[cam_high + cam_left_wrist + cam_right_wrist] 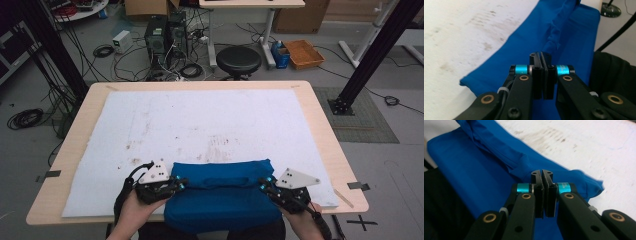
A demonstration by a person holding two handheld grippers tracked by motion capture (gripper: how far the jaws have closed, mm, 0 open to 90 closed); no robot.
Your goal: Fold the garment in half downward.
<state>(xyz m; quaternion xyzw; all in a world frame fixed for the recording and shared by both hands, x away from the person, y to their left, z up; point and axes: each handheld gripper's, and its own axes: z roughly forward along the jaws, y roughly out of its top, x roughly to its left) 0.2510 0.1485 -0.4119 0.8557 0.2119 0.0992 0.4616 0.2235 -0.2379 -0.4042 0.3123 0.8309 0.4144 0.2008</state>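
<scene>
We are finding the blue cloth lying at the table's six o'clock edge, left gripper and right gripper both closed, apparently pinching its side edges.

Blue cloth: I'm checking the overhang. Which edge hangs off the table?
The near edge: it droops past the table at its front rim. The far edge lies flat on the white mat.
</scene>
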